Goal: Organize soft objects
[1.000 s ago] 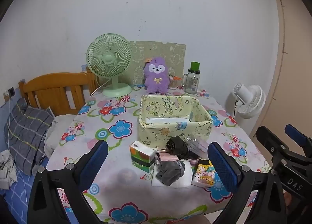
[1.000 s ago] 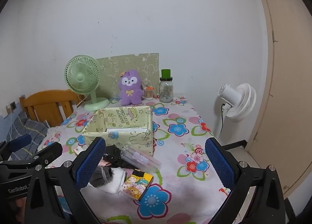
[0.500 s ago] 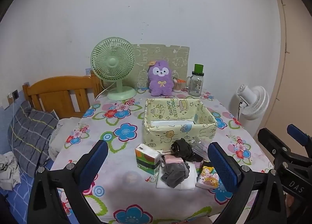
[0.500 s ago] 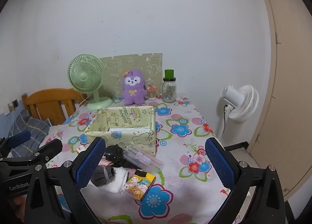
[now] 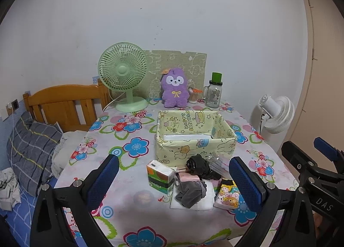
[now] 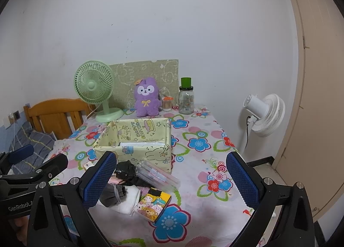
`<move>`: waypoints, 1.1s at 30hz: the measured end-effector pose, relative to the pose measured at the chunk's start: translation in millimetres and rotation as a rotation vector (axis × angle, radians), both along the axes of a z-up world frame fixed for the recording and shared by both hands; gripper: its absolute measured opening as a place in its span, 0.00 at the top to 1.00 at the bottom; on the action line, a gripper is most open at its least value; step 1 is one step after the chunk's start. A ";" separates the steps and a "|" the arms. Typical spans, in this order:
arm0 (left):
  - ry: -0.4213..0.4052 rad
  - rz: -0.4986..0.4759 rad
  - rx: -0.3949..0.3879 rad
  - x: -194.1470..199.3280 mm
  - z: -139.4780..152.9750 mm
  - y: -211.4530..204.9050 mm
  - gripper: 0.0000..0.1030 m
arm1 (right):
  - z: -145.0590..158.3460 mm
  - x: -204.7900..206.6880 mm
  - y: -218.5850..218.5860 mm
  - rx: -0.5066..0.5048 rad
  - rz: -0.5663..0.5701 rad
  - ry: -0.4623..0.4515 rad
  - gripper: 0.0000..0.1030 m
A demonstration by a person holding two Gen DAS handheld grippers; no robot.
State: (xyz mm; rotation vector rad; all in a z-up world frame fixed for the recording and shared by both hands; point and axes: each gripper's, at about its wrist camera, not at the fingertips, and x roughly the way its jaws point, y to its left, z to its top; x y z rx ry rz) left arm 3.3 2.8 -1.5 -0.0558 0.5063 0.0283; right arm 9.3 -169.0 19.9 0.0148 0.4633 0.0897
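Reading "HAPPY BIRTHDAY", the yellow box stood mid-table; "DAS" marked the right gripper, "GenRobot" the left gripper. Both hovered level above the near edge, jaws spread wide, empty. Soft items, a grey sock among them, lay just before the box. Both cameras had drawn back slightly.

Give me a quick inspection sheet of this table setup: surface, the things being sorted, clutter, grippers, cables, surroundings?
Surface: table under a flowered cloth.
Job's things: yellow box, open; in front of it a pile with a tissue pack, grey cloth, black bundle and cartoon packet.
Clutter: green fan, purple plush, jar at the back.
Grippers: left gripper and right gripper open, empty, above the near edge.
Cables: green fan's cord; white fan's cord.
Surroundings: bed, white fan, door.
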 end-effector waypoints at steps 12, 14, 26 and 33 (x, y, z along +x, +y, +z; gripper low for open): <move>0.006 0.015 -0.006 2.3 -1.8 -3.0 0.00 | 0.8 -0.7 0.1 -0.003 0.009 0.001 0.00; 0.007 0.012 -0.009 2.1 -1.9 -1.6 0.00 | 1.2 -1.3 -0.1 -0.004 0.008 0.001 0.00; -0.005 0.015 0.001 -1.8 -2.8 -0.3 0.00 | 1.6 -1.4 0.8 0.000 0.007 0.000 0.00; -0.008 0.016 0.006 -2.6 -1.1 -0.3 0.00 | 1.8 -0.7 0.9 -0.001 0.006 -0.003 0.00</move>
